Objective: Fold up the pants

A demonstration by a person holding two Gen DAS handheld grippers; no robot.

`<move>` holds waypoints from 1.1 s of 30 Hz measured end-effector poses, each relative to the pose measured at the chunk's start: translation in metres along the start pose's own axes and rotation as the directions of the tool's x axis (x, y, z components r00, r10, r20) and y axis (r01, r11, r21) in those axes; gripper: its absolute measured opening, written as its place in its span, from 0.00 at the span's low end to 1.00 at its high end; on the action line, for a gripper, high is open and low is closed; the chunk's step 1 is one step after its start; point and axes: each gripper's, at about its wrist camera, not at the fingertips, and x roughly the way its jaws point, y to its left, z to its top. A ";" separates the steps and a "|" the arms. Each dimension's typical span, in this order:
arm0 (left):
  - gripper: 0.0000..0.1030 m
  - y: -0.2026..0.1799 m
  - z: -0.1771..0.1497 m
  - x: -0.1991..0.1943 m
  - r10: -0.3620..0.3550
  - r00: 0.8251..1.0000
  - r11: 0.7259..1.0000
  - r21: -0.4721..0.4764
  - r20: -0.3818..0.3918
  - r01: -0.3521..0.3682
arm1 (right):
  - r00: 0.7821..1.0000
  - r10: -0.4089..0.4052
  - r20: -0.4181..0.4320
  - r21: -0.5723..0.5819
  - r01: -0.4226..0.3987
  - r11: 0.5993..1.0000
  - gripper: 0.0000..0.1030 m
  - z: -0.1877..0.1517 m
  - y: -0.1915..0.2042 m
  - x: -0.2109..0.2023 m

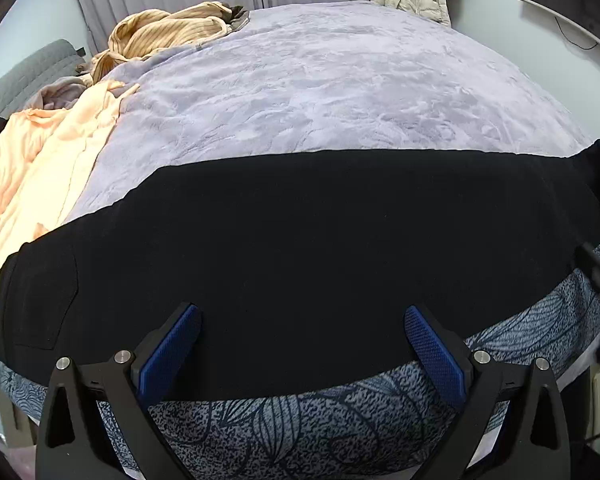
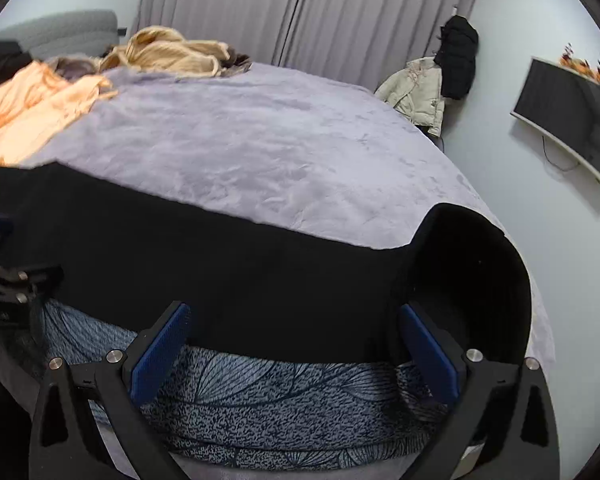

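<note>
Black pants (image 1: pixel 292 240) lie flat in a long band across the near edge of the bed, over a lavender blanket (image 1: pixel 320 92). In the right wrist view the pants (image 2: pixel 228 264) run from the left to a raised, curled end at the right (image 2: pixel 476 272). My left gripper (image 1: pixel 302 316) is open, its blue pads just above the pants' near edge. My right gripper (image 2: pixel 294 312) is open too, at the near edge by the curled end. Neither holds cloth. The other gripper shows at each view's side edge (image 2: pixel 8 280).
A peach garment (image 1: pixel 40 168) and a tan striped garment (image 1: pixel 168 28) lie at the bed's far left. A patterned blue sheet (image 1: pixel 284 420) covers the bed's front side. A beige jacket (image 2: pixel 416 92) hangs by the wall; a monitor (image 2: pixel 568 120) is mounted at right.
</note>
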 end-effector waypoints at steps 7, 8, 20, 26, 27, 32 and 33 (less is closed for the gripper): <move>0.99 0.027 -0.005 0.002 -0.024 0.999 0.997 -0.080 -0.024 0.022 | 0.934 -0.330 -0.135 0.155 0.349 0.924 1.00 -0.020 -0.085 0.020; 0.99 0.026 -0.005 0.001 -0.019 1.000 0.997 -0.077 -0.023 0.018 | 0.920 -0.356 -0.166 0.187 0.383 0.904 1.00 -0.022 -0.101 0.022; 0.99 0.008 -0.004 -0.002 0.002 1.000 0.999 -0.049 -0.016 -0.003 | 0.994 0.107 -0.015 0.213 -0.102 0.972 1.00 -0.014 -0.036 -0.003; 0.99 0.054 -0.012 -0.004 0.050 0.998 0.991 -0.122 -0.040 -0.055 | 0.994 0.080 -0.074 0.185 -0.065 0.981 1.00 -0.038 -0.039 0.011; 0.99 0.062 -0.013 -0.006 0.075 0.996 0.988 -0.128 -0.043 -0.080 | 0.995 0.058 -0.087 0.185 -0.041 0.982 1.00 -0.039 -0.047 0.012; 0.99 0.155 -0.016 -0.010 0.107 0.993 0.909 -0.400 -0.053 -0.119 | 0.990 0.028 -0.141 0.224 0.005 0.975 1.00 -0.036 -0.073 0.019; 0.99 0.170 -0.016 -0.009 0.098 0.994 0.888 -0.446 -0.051 -0.111 | 0.988 0.010 -0.157 0.223 0.026 0.974 1.00 -0.033 -0.070 0.020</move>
